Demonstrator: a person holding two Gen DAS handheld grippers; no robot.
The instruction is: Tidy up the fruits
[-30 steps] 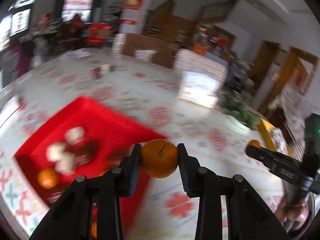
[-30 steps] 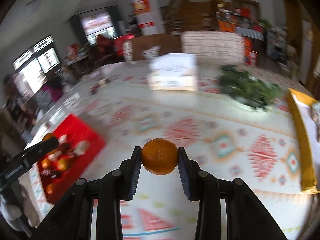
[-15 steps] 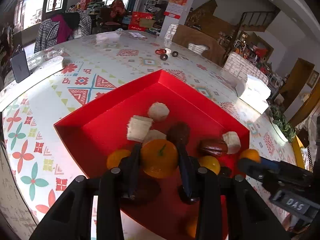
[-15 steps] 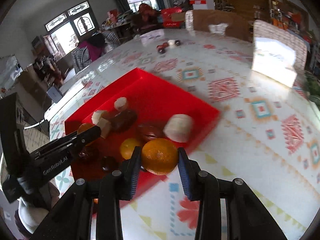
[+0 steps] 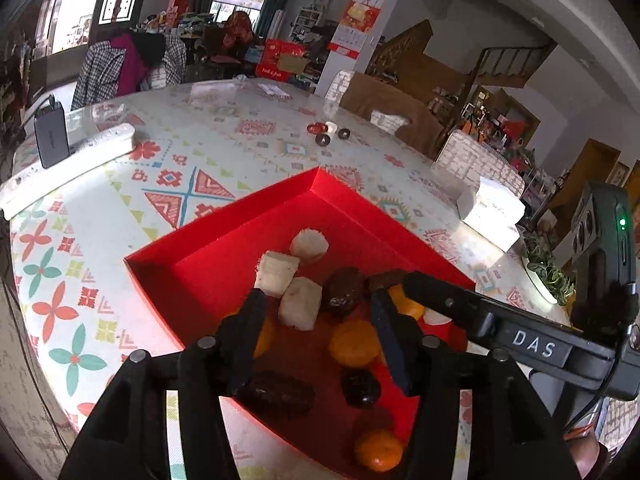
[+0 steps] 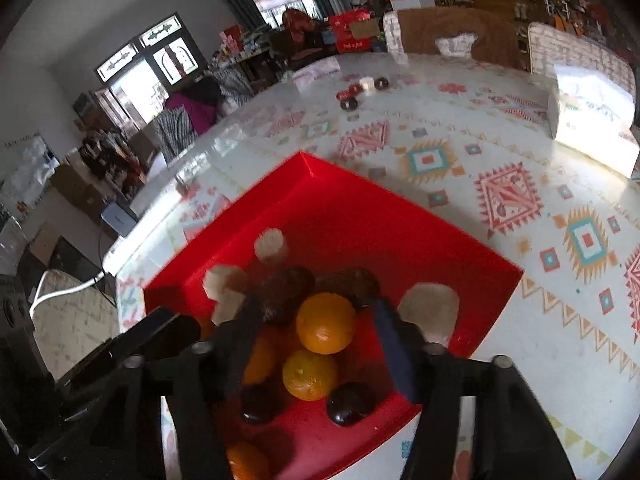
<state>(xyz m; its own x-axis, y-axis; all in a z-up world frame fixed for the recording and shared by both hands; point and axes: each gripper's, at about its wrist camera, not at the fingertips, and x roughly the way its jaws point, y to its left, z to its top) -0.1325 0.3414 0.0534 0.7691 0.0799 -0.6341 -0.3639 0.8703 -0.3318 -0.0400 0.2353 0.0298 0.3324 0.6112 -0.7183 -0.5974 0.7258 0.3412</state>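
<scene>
Oranges (image 6: 326,322) lie in the red tray (image 5: 224,240) on the patterned table (image 5: 192,152), mixed with dark fruits (image 5: 344,288) and pale pieces (image 5: 276,274); to finish this step well, I think each gripper should rise straight up so its fingers do not push the round fruits. Both the left gripper (image 5: 316,344) and the right gripper (image 6: 316,344) hover low over the tray, tilted downward, with jaws wide apart and holding nothing, the right one reaching across just in front of the left.
</scene>
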